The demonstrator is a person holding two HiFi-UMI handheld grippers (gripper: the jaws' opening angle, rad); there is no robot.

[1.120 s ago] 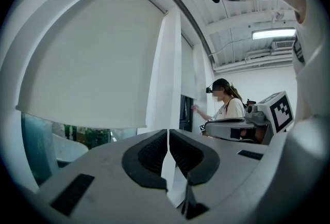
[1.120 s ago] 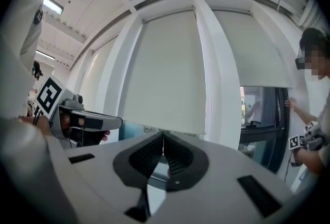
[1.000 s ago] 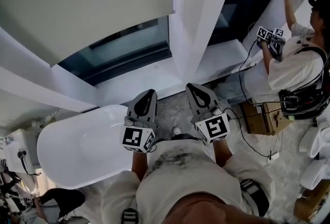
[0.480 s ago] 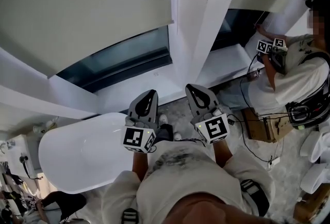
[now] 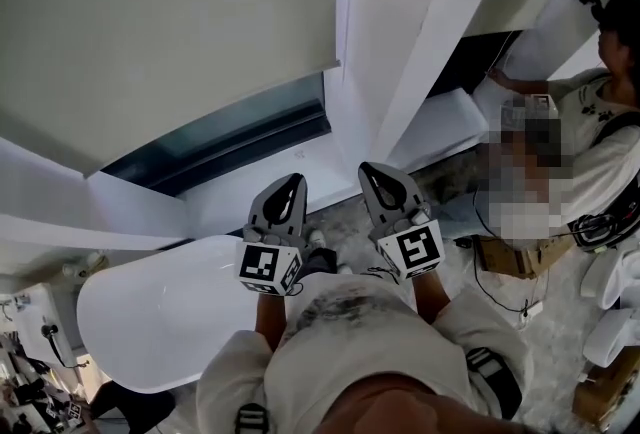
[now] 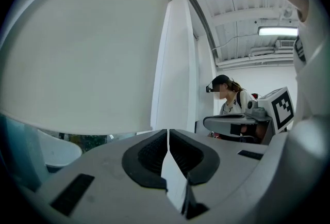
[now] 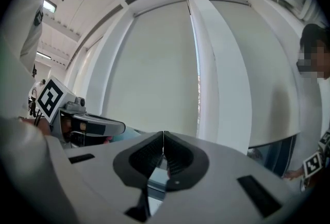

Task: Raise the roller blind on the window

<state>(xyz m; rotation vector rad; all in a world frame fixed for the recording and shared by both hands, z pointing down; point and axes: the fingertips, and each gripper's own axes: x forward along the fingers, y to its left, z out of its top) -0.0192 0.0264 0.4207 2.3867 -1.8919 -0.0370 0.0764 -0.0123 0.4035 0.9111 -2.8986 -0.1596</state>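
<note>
Left hand-held gripper (image 5: 284,192) and right hand-held gripper (image 5: 386,184) sit side by side in the head view, held level before our chest, each with its jaws together on nothing. Ahead of them the roller blind (image 5: 170,12) covers most of the window (image 5: 235,127), leaving only a dark strip of glass under its bottom edge. A white bathtub (image 5: 150,312) stands below, and another person (image 5: 600,132) works at the next window to the right. Neither gripper touches the blind.

From the left gripper view, the left hand-held gripper (image 6: 168,141) shows its pads pressed shut, with the roller blind (image 6: 82,52) well beyond them.

From the right gripper view, the right hand-held gripper (image 7: 163,149) is likewise closed and empty, and the roller blind (image 7: 154,73) faces it beside a white pillar (image 7: 219,78).

We judge this to be the approach step. Next we must find the blind's pull chain or bottom rail (no chain shows in any view), open one set of jaws and clamp there.
</note>
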